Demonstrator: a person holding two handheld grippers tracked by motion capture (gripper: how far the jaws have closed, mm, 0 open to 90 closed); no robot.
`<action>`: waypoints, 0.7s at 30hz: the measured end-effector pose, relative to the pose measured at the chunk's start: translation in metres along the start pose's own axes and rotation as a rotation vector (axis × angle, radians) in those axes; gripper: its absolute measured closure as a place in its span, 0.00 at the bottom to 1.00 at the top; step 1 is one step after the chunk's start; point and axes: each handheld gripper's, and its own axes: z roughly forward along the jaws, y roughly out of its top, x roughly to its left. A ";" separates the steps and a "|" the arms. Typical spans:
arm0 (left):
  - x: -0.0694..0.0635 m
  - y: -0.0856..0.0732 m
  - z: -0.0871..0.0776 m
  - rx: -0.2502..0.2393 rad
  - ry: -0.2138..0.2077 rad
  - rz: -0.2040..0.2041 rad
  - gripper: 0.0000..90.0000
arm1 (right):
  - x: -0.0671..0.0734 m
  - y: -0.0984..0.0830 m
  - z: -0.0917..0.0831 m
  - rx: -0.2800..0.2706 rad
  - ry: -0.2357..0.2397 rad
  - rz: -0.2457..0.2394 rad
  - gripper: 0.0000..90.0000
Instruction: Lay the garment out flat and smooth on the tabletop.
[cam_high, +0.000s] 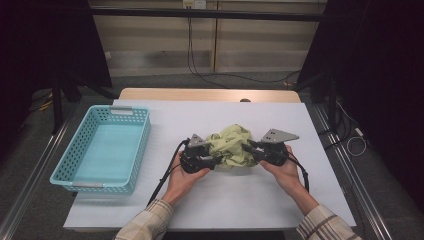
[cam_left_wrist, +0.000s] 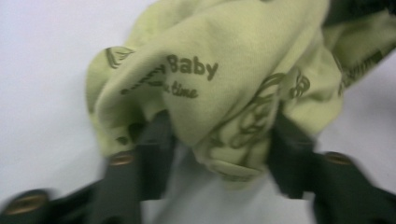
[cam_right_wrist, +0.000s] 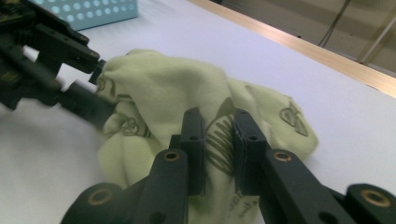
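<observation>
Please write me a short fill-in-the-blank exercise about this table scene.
1. The crumpled cloth is pale ____.
2. The basket lies to the ____ of the cloth in the high view.
3. The largest word printed on the cloth is ____.
4. The right gripper pinches a fold of the ____.

Missing words: green; left; Baby; cloth
</observation>
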 end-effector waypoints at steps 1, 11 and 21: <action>0.000 0.001 -0.002 -0.007 0.008 0.013 0.70 | 0.002 0.000 0.001 0.000 0.005 -0.007 0.86; -0.007 0.025 -0.037 -0.094 -0.001 0.045 0.77 | 0.010 0.010 -0.006 -0.062 0.027 -0.026 0.86; -0.012 0.047 -0.074 -0.181 -0.002 0.071 0.77 | 0.015 0.030 -0.020 -0.158 0.024 -0.022 0.85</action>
